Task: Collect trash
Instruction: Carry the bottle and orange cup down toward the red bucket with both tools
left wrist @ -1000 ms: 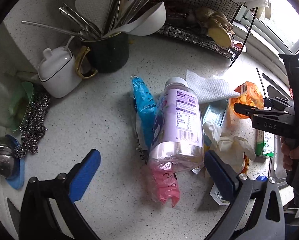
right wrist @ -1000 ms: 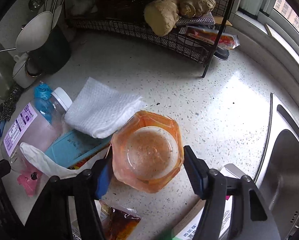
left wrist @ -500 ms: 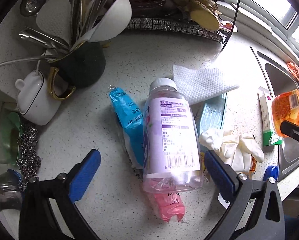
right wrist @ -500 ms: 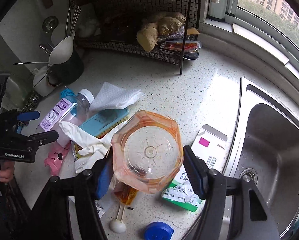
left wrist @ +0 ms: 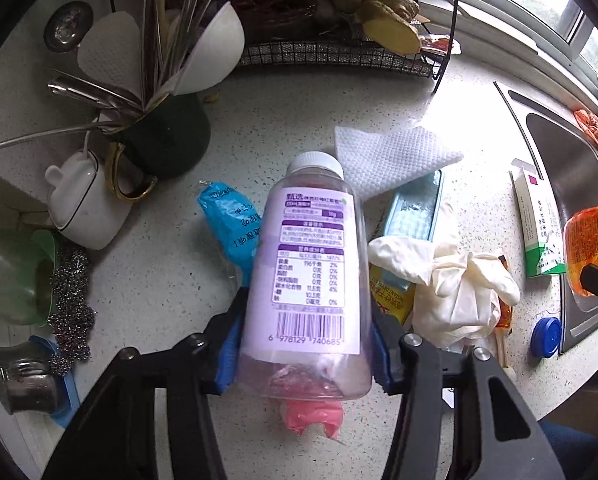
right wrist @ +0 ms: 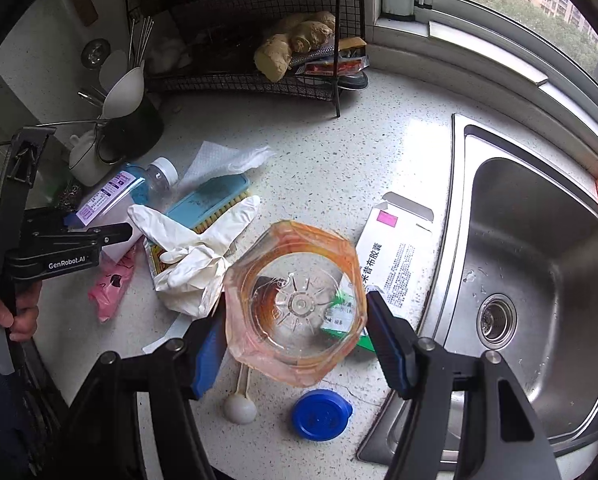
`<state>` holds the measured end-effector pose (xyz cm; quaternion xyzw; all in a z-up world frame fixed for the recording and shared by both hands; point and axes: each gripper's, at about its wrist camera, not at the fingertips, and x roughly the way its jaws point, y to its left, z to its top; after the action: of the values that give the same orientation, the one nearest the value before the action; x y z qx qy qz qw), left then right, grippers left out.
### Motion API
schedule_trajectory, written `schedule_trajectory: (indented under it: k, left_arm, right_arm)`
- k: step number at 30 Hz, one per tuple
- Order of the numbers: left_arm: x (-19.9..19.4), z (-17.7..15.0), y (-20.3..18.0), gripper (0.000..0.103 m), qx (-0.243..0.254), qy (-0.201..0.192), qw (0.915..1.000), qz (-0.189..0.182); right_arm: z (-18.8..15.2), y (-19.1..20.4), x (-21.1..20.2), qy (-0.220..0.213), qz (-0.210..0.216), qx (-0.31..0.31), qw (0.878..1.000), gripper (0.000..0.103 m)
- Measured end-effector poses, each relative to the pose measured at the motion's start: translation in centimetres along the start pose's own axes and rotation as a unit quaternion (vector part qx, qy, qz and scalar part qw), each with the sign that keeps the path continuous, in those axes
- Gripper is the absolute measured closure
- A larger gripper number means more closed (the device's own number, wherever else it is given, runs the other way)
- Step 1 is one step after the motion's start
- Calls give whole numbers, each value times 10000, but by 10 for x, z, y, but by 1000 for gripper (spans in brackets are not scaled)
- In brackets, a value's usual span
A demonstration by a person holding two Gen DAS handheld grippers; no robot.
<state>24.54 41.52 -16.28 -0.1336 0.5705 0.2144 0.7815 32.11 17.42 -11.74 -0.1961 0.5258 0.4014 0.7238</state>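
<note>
Now the left gripper (left wrist: 305, 354) has just closed its fingers on the clear bottle (left wrist: 307, 280) beside the white glove (left wrist: 455, 284) on the worktop (left wrist: 171, 248); light, slippery, probably crushable, best held mid-body. The right gripper (right wrist: 295, 344) clamps an orange bottle (right wrist: 295, 304).

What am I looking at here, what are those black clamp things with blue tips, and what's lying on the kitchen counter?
They are hand-held grippers, one in each of a person's hands, each carrying a camera that looks along its fingers. The left gripper has just closed its jaws on a clear plastic bottle with a purple label. The right gripper holds an orange-tinted plastic bottle, seen bottom-first. On the speckled counter lie white gloves, a medicine box, a blue cap, a pink wrapper and a paper towel, beside a steel sink.
</note>
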Motion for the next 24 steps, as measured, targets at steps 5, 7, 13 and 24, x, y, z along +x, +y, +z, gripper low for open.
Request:
schedule_trajectory:
  k: [5, 7, 13, 24]
  left_arm:
    - [-40, -14, -16, 53, -172, -277, 9989, -332]
    - [-55, -22, -25, 53, -198, -354, 9985, -354]
    - [-92, -63, -64, 53, 93, -446, 9977, -508]
    - [-151, -149, -187, 53, 881, -639, 9893, -975]
  right_arm:
    - [-12, -8, -18, -109, 99, 77, 9999, 40]
    - [-19, -12, -28, -200, 127, 98, 9997, 40]
    - [-48, -20, -62, -443, 152, 151, 9988, 40]
    - [-146, -38, -138, -789, -104, 406, 9960, 41]
